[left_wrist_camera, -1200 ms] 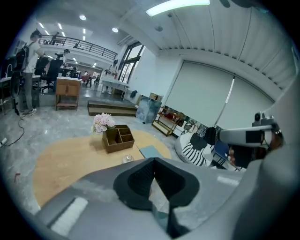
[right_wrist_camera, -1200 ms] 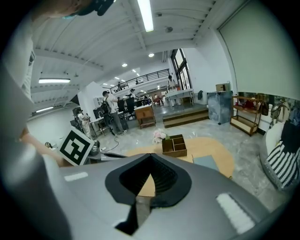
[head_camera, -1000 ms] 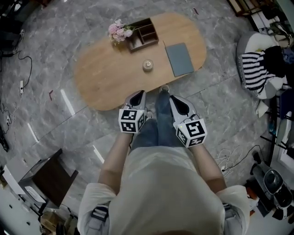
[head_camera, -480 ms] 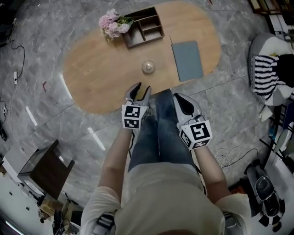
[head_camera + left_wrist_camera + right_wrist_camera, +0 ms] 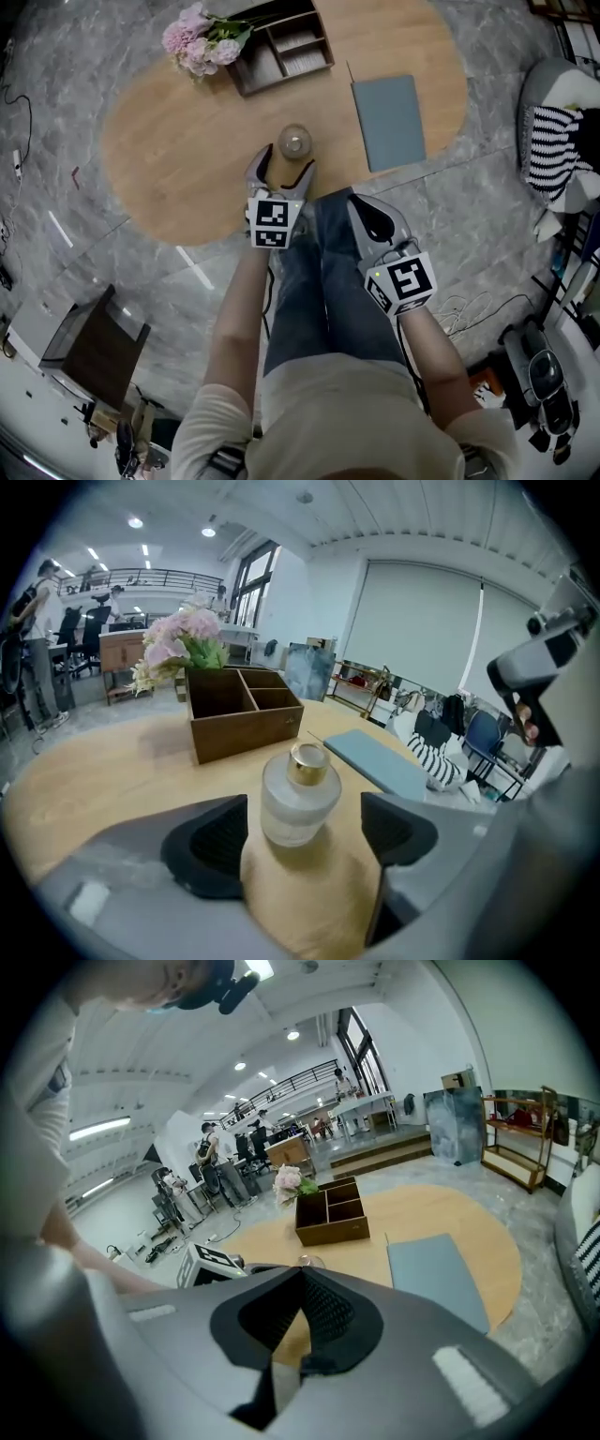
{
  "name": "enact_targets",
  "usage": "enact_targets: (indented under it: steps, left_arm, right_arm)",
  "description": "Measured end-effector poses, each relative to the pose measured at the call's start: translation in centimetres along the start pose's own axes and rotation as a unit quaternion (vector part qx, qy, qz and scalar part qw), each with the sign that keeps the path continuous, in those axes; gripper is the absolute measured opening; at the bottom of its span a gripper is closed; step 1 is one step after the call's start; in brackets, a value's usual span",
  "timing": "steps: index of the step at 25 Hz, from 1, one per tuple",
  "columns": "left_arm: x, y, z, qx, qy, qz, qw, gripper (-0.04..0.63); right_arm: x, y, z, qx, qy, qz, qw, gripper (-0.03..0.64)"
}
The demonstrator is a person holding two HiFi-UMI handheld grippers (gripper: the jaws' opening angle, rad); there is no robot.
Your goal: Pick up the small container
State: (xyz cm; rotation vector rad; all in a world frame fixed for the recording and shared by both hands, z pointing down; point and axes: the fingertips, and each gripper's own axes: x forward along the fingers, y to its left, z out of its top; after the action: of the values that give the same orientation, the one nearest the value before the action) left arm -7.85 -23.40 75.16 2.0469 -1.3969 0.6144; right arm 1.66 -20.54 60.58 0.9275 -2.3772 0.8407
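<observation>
Your right gripper [image 5: 364, 208] sits closed and empty over your thigh; in its own view its jaws hide most of the small container [image 5: 298, 803]. Your left gripper [image 5: 283, 167] has its jaws opening, pads clear of the container, which stands upright between their tips on the table [image 5: 178, 150]. Beyond, the head view crops the wooden box [image 5: 281, 47].

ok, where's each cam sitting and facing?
Head view: on the person's head, steeply down at the oval table; forearms, legs, left tool, right tool show.
Left gripper view: on the left tool, along its opening jaws; glass bottle between them, untouched.
Right gripper view: on the right tool, over its shut jaws toward the table.
All three share the wooden organizer.
</observation>
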Motion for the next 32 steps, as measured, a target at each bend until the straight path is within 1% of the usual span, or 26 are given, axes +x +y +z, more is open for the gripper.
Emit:
enact_targets:
  steps: [2, 5, 9, 12, 14, 17, 18, 19, 20, 25, 29, 32]
  left_arm:
    - [1.0, 0.3, -0.1, 0.006, -0.003, 0.006, 1.0000, 0.394]
    - [2.3, 0.7, 0.2, 0.017, -0.014, 0.009, 0.9997, 0.399]
    - [4.2, 1.0, 0.5, 0.056, -0.021, 0.014, 0.9981, 0.399]
    - [5.4, 0.8, 0.4, 0.073, -0.020, 0.015, 0.9970, 0.399]
    - [6.0, 0.7, -0.1, 0.070, -0.015, 0.018, 0.9972, 0.399]
    - [6.4, 1.0, -0.7, 0.063, -0.005, 0.036, 0.9973, 0.396]
    - [6.4, 1.0, -0.6, 0.066, -0.004, 0.042, 0.9969, 0.388]
    - [6.3, 1.1, -0.5, 0.070, -0.005, 0.046, 0.9965, 0.359]
    - [6.2, 1.1, -0.5, 0.074, -0.005, 0.049, 0.9961, 0.350]
    - [6.4, 1.1, -0.6, 0.079, -0.005, 0.047, 0.9958, 0.347]
    - [6.0, 1.1, -0.8, 0.070, 0.002, 0.042, 0.9967, 0.347]
    - [4.8, 0.7, -0.5, 0.069, 0.000, 0.038, 0.9969, 0.347]
  right_arm:
    - [0.3, -0.3, -0.9, 0.005, 0.008, 0.003, 1.000, -0.002]
    - [0.7, -0.8, -2.2, 0.013, 0.021, 0.008, 1.000, -0.002]
    - [1.5, -1.5, -3.6, 0.022, 0.032, 0.012, 0.999, -0.002]
    - [1.9, -1.9, -4.5, 0.026, 0.040, 0.014, 0.999, -0.002]
    - [2.0, -2.1, -5.0, 0.029, 0.044, 0.014, 0.999, -0.002]
    - [2.1, -2.3, -5.5, 0.034, 0.046, 0.012, 0.998, -0.002]
    - [2.1, -2.3, -5.6, 0.035, 0.046, 0.011, 0.998, -0.002]
    - [2.0, -2.3, -5.6, 0.035, 0.046, 0.010, 0.998, -0.002]
    - [2.0, -2.3, -5.7, 0.036, 0.046, 0.010, 0.998, -0.002]
    - [2.2, -2.5, -5.7, 0.043, 0.043, 0.005, 0.998, -0.002]
    - [1.8, -2.4, -5.2, 0.041, 0.035, -0.002, 0.999, -0.002]
    - [1.2, -2.1, -4.8, 0.036, 0.027, -0.009, 0.999, -0.002]
